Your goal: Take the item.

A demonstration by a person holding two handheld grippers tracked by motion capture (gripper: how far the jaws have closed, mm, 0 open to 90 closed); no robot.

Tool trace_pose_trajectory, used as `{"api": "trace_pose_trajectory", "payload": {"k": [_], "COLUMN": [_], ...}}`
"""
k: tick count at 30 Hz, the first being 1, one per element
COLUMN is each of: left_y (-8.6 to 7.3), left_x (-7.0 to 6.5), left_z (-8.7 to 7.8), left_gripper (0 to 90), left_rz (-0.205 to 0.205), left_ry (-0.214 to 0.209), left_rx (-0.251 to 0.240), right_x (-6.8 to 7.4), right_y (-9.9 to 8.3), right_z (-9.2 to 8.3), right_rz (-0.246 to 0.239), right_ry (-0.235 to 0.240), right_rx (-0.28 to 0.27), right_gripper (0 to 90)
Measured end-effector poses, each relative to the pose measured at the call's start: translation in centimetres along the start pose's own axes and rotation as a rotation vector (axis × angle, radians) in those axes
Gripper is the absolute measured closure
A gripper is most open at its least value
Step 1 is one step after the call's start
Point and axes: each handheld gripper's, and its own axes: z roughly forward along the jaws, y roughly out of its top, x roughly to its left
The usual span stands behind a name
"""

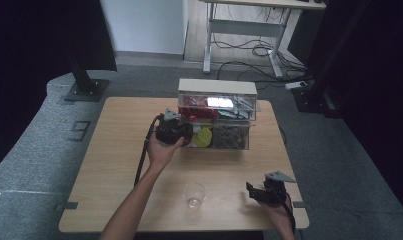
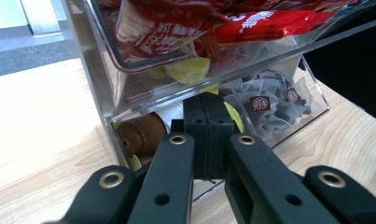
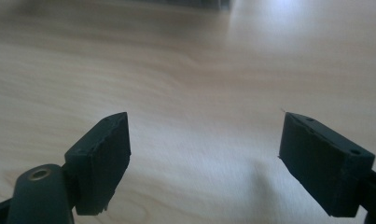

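We see the left gripper [image 2: 209,140], jaws pressed together, at the clear organizer [image 1: 216,117], twelve o'clock; red packets above. Right gripper [image 3: 204,158] gapes wide over bare table [image 3: 185,70]; cup [image 1: 194,194] at six.

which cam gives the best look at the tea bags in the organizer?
Left gripper view: the pyramid tea bags sit close up in the lower right compartment, labels visible. High view shows them as a dark blur. Right gripper view faces bare table.

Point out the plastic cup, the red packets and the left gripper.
cup [image 1: 194,194], high view, its clear wall
red packets [image 2: 269,21], left gripper view, a packet's printed face
left gripper [image 2: 208,105], left gripper view, the shut tips
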Motion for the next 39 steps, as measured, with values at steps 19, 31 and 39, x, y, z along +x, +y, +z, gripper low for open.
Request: {"api": "trace_pose_trajectory", "payload": {"k": [19,31,39], "left_y": [0.0,0.1,0.2], "left_x": [-0.2,-0.4,-0.4], "left_z": [-0.2,-0.1,0.0], "left_gripper": [89.9,89.8,89.6], "left_rz": [-0.007,-0.011,-0.008], "left_ry": [-0.016,-0.024,-0.027], "left_rx": [0.003,0.002,0.009], "right_x": [1.2,1.3,1.5], "right_y": [5.2,7.0,8.2], "right_z": [-0.4,0.0,0.7], "right_rz": [-0.022,-0.053,-0.068], "right_ry": [0.101,0.136,0.136], "right_rx": [-0.147,-0.173,-0.174], "right_gripper": [36.4,47.7,51.3]}}
